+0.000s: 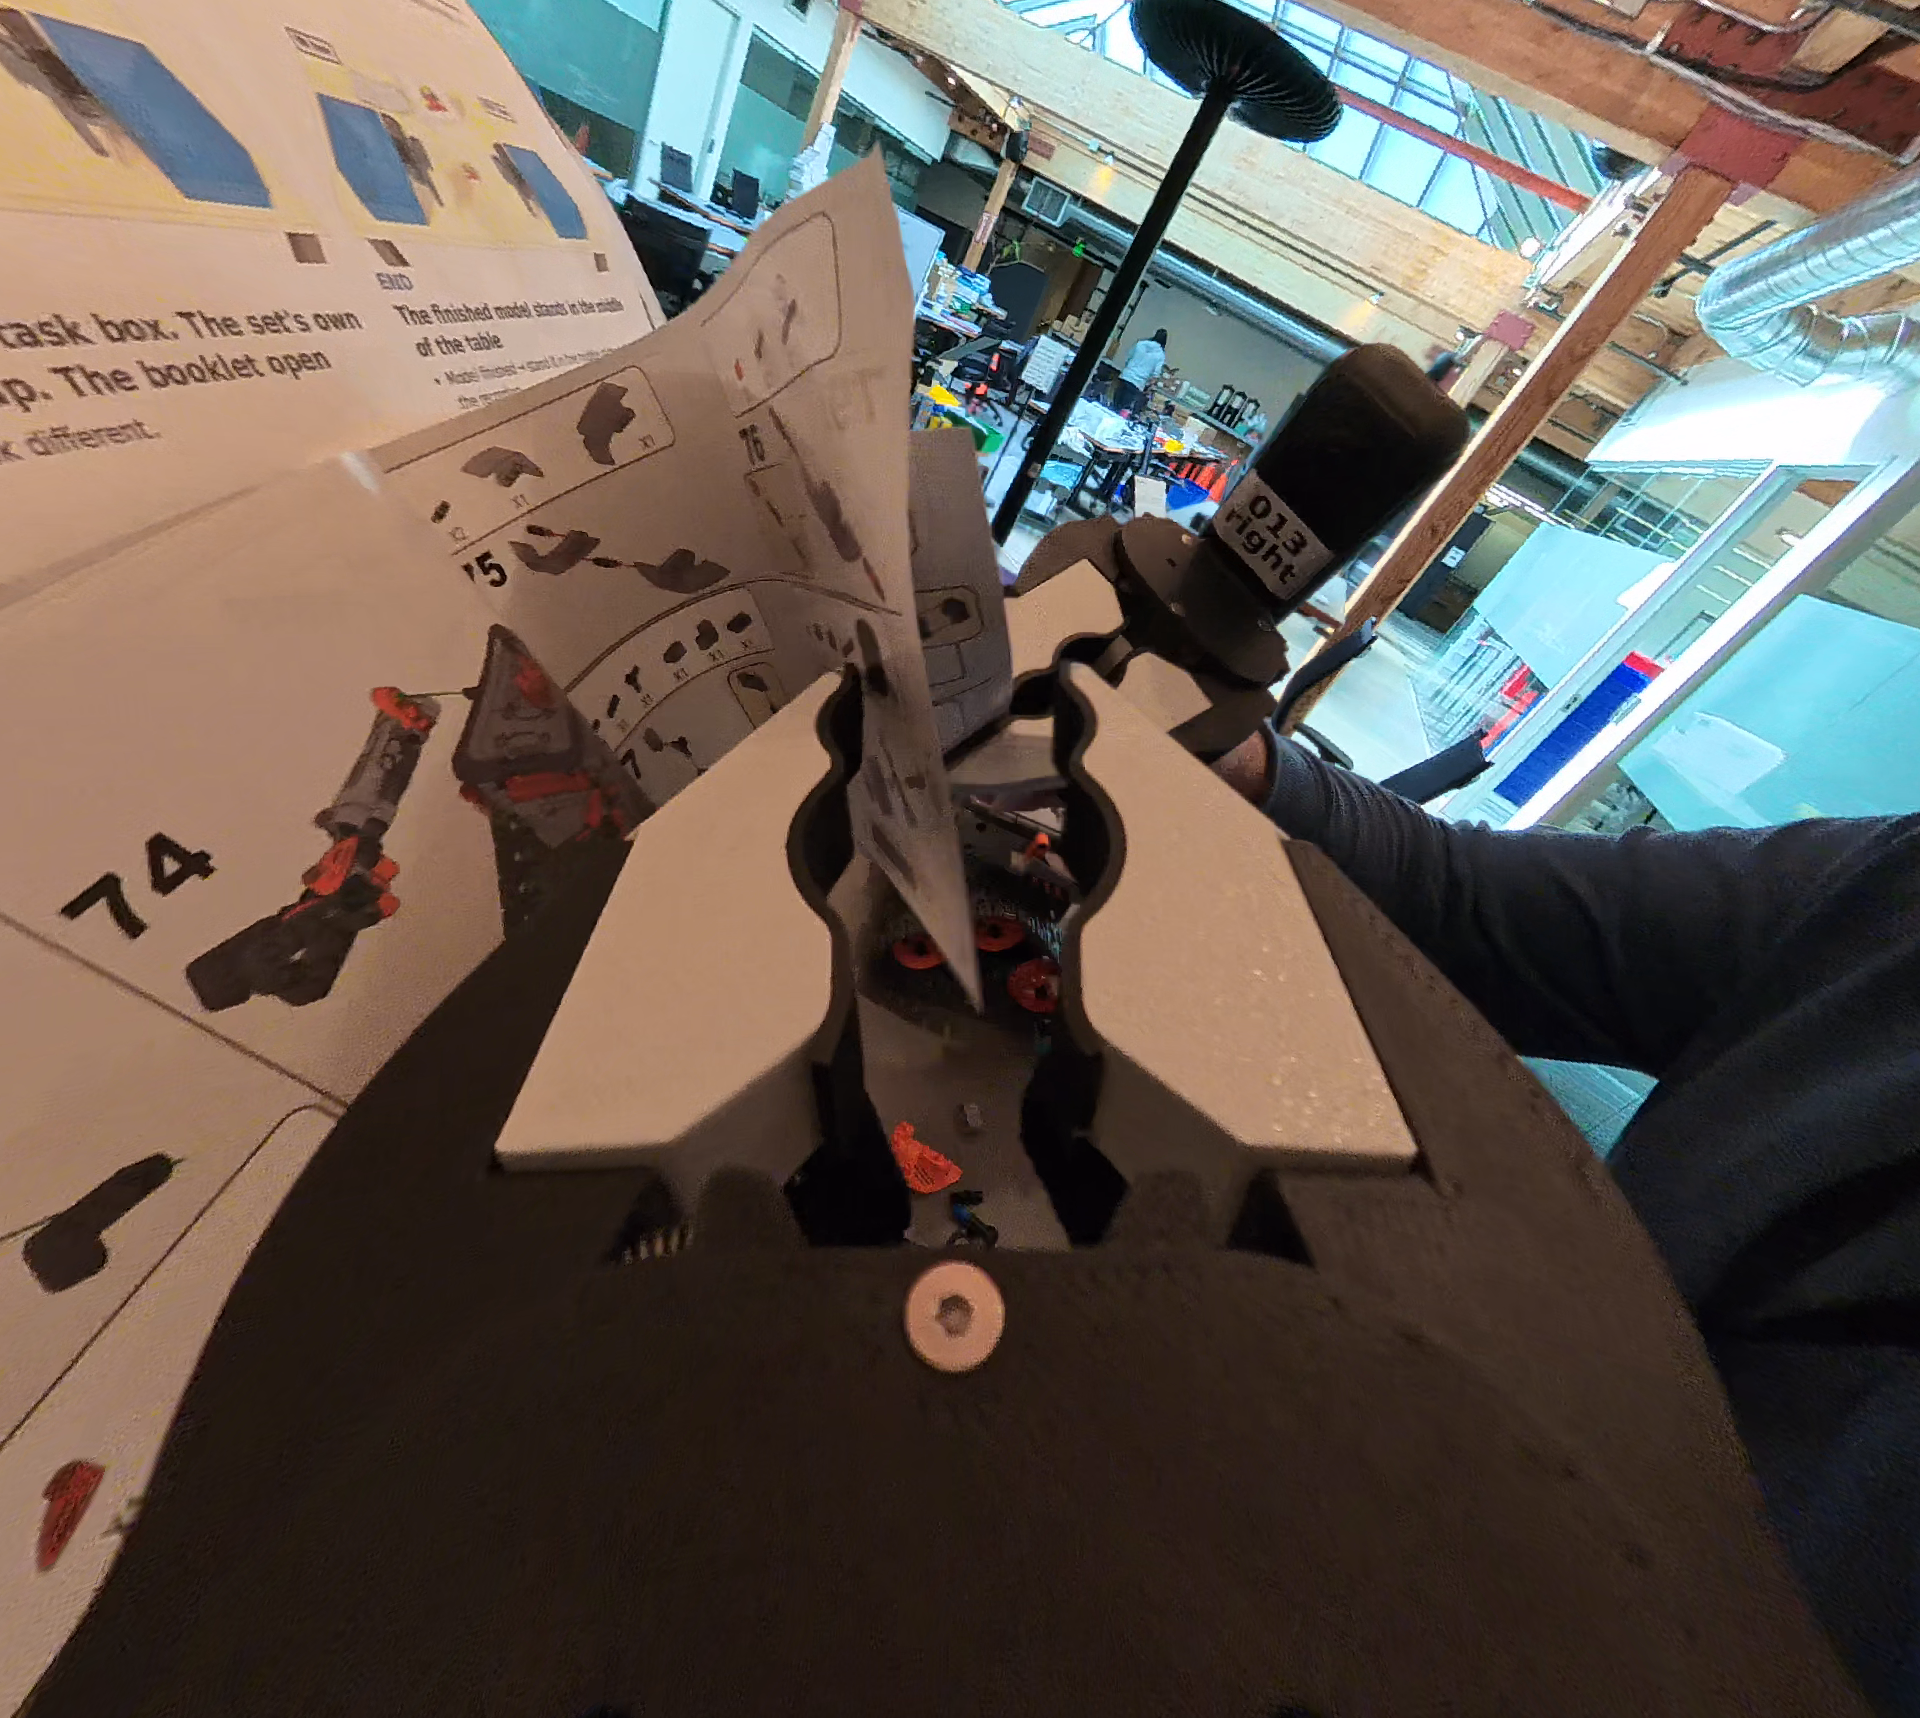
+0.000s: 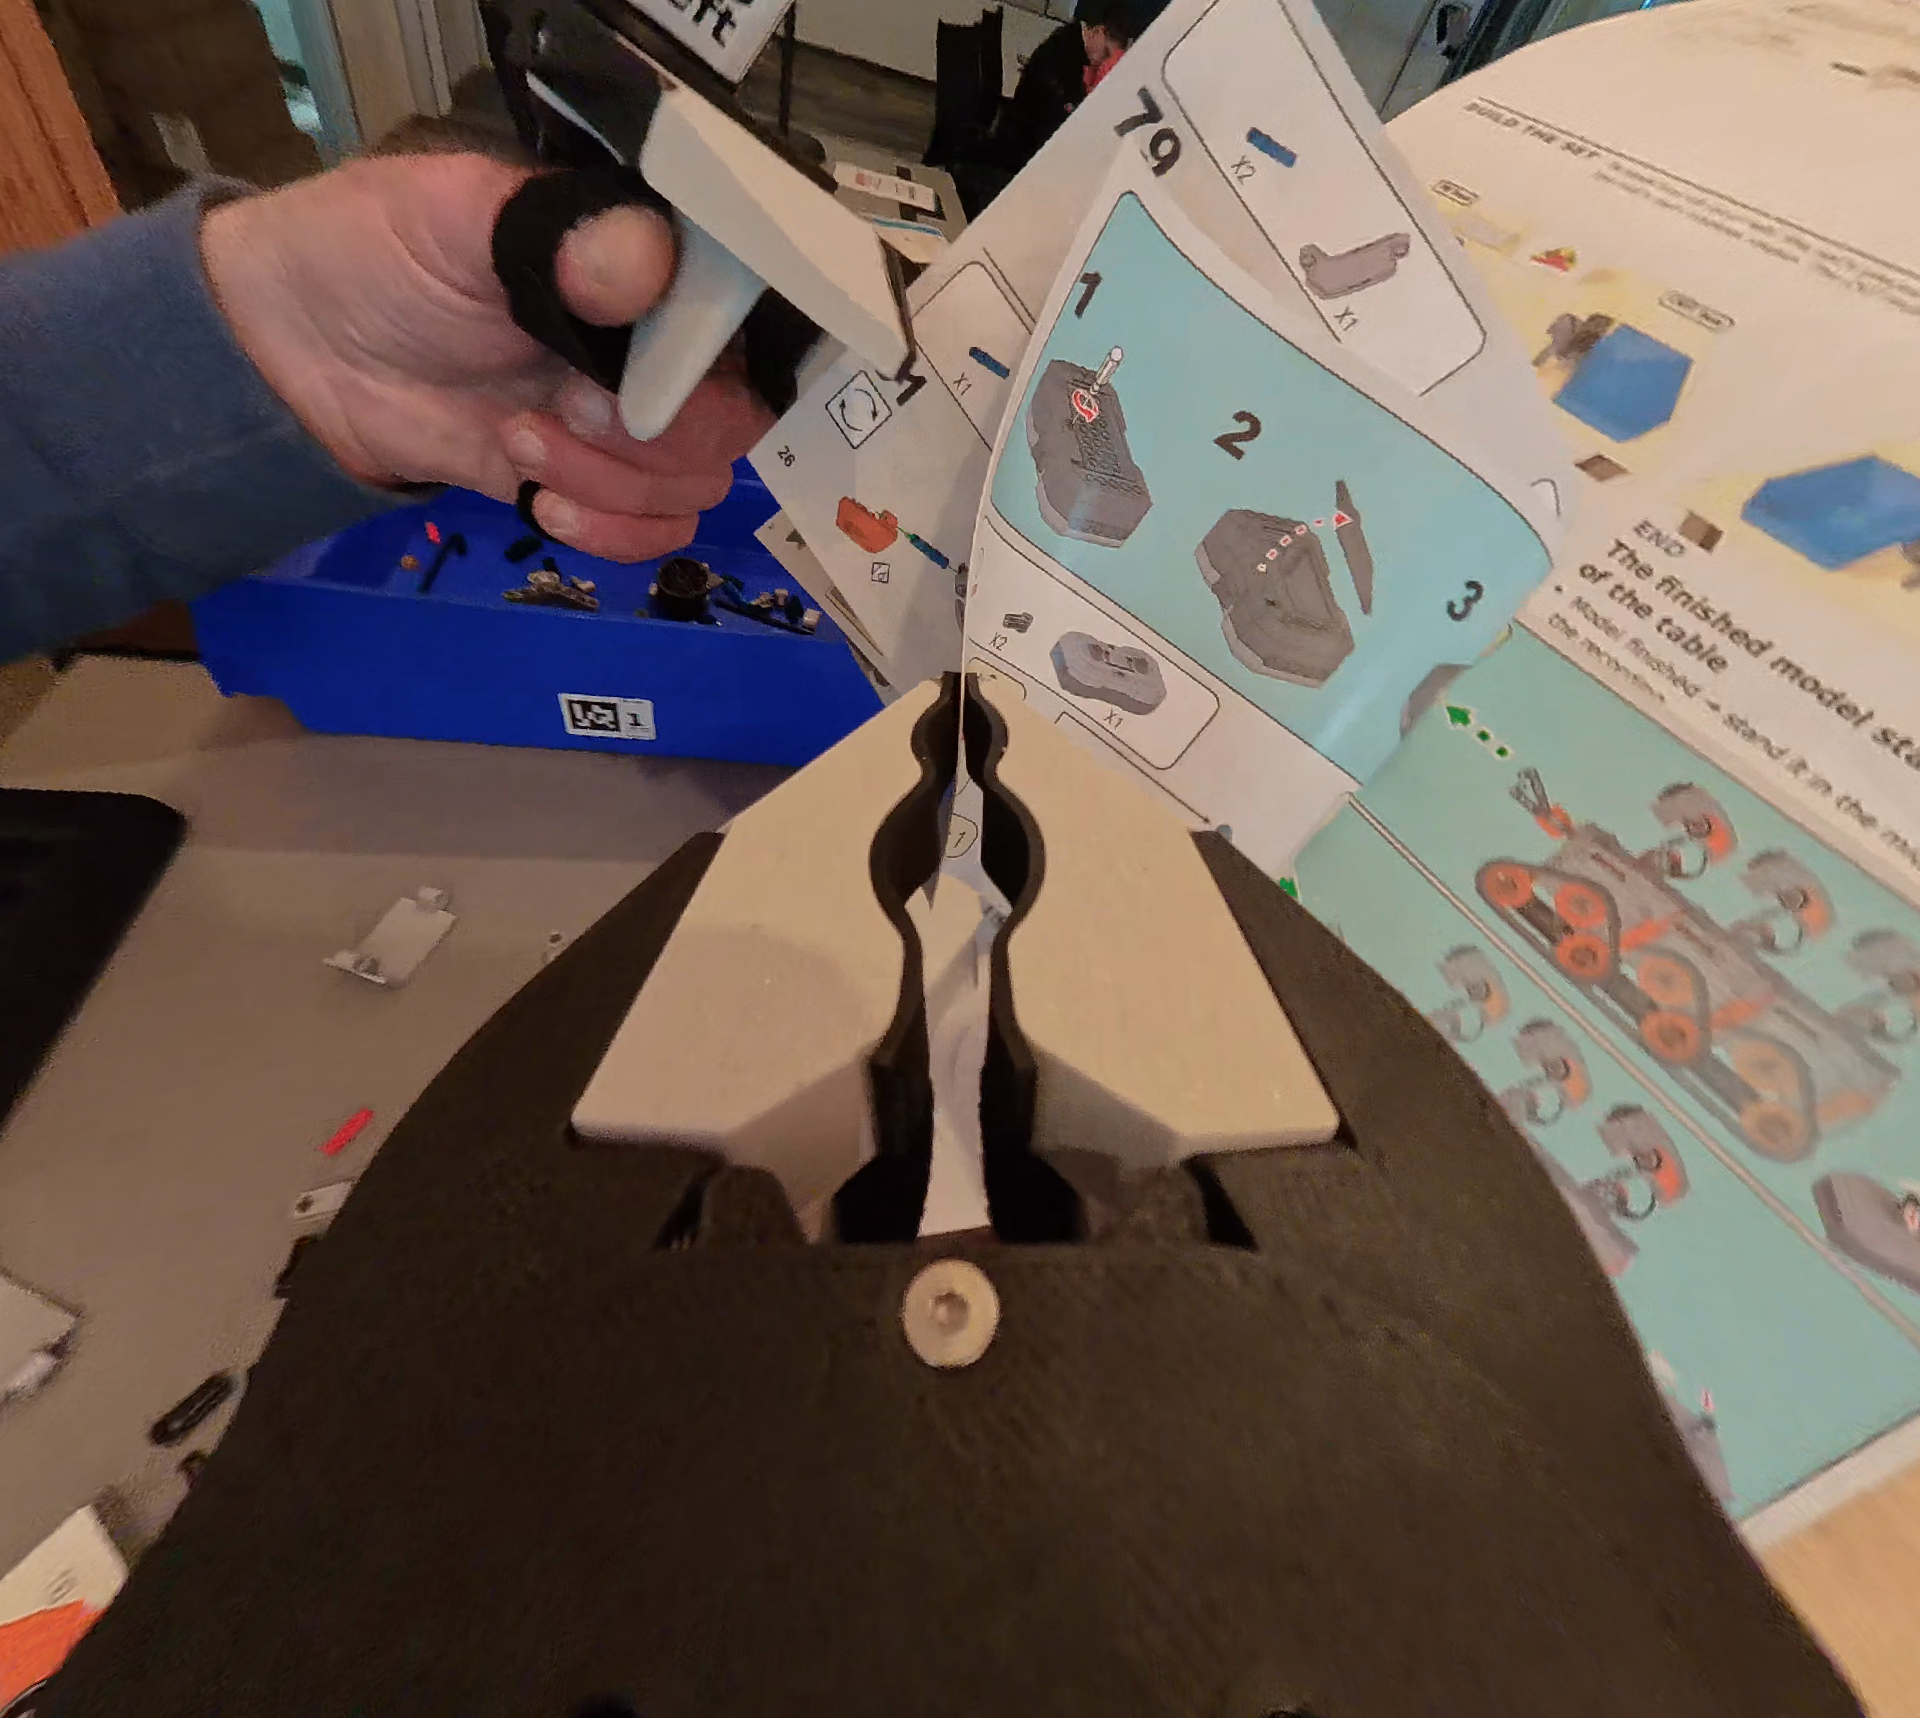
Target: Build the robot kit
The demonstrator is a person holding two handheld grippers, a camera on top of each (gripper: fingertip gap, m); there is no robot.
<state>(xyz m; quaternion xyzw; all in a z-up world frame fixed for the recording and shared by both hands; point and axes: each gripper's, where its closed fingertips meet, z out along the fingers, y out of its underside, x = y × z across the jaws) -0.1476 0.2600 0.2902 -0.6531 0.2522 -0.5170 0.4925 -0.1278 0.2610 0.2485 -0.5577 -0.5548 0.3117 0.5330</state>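
Right gripper (image 2: pixel 961 712) nearest, fingers pinched together on thin booklet page (image 2: pixel 1262 463), held upright. Left gripper (image 1: pixel 961 733) fingers apart, page edge (image 1: pixel 904 795) loose between them. Paper judged light, floppy, easily torn; best gripped near edge. Blue bin (image 2: pixel 520 671) far left, large instruction sheet (image 2: pixel 1704 380) right; grey table (image 2: pixel 260 889) open near left.

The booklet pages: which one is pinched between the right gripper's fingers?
The upright page with the light blue panel; its lower edge runs between the right gripper fingers. The other pages stand behind, unheld.
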